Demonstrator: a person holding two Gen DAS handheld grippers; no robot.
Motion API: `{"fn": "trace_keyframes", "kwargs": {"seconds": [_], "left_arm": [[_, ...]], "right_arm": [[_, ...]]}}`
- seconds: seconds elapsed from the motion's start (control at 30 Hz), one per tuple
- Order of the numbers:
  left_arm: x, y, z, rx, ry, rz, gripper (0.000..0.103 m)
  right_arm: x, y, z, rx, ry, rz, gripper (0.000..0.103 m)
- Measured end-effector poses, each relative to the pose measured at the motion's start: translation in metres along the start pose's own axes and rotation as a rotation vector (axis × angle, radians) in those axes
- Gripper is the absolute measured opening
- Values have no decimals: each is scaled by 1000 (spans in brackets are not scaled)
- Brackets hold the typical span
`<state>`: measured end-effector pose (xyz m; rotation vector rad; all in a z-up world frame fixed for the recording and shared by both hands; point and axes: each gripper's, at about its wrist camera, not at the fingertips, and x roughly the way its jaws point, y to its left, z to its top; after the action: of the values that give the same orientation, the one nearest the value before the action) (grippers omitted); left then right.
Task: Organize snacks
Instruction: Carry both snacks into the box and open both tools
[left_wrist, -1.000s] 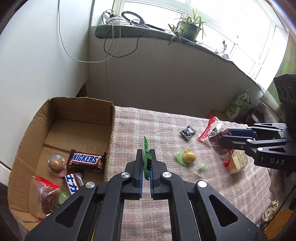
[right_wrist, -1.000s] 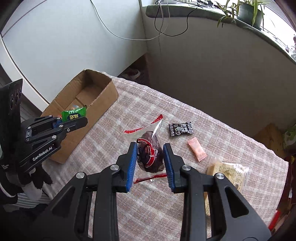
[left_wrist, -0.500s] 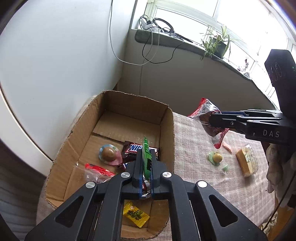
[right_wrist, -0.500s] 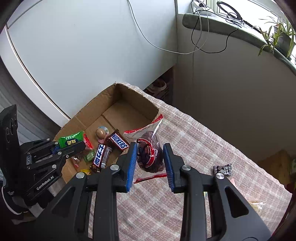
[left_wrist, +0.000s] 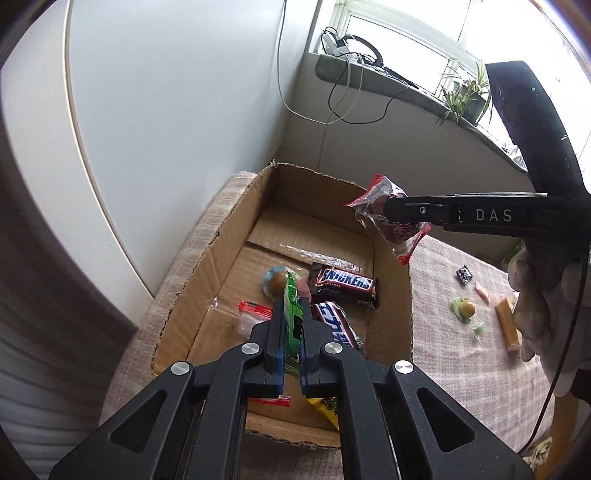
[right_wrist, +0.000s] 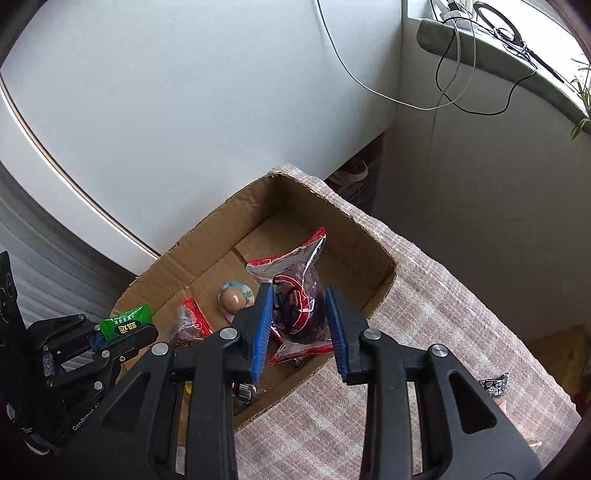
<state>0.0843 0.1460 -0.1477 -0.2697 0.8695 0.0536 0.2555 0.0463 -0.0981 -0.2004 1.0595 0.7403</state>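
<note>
Cardboard box (left_wrist: 391, 295) on the worktop (left_wrist: 461, 354), already part-filled: two chocolate bars (left_wrist: 345, 286), a round sweet (left_wrist: 277, 282), a red-edged clear pack (right_wrist: 192, 325), a yellow packet (left_wrist: 327, 406). Left tongs (left_wrist: 291, 325) over the near end of the box, clamped tight on a thin green packet (left_wrist: 291, 314), edge-on between the pads. Right tongs (right_wrist: 297, 328) over the far side, partly closed and gripping a clear red-trimmed bag (right_wrist: 299, 295) of dark snacks, hanging just above the rim. Both loads look ready to drop in. Plenty left out on the cloth, though: small black sachet (left_wrist: 464, 275), pink sweet (left_wrist: 482, 297), green-wrapped ball (left_wrist: 465, 307), pale green scrap (left_wrist: 478, 329), wrapped yellow cake (left_wrist: 508, 325). Nothing blocking the opening; only the box wall to clear, and the two tongs near each other. Cables (left_wrist: 347, 99) and plants (left_wrist: 465, 96) on the sill, well out of the way.
</note>
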Motion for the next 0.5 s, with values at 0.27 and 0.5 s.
{"fn": "trace_keyframes", "kwargs": {"seconds": [0.27, 0.5], "left_arm": [[2, 1, 1, 3, 4, 6, 4], [7, -2, 3, 12, 30, 16, 11]], "right_arm": [[15, 4, 1, 6, 26, 15, 31], [12, 6, 3, -4, 9, -1, 60]]}}
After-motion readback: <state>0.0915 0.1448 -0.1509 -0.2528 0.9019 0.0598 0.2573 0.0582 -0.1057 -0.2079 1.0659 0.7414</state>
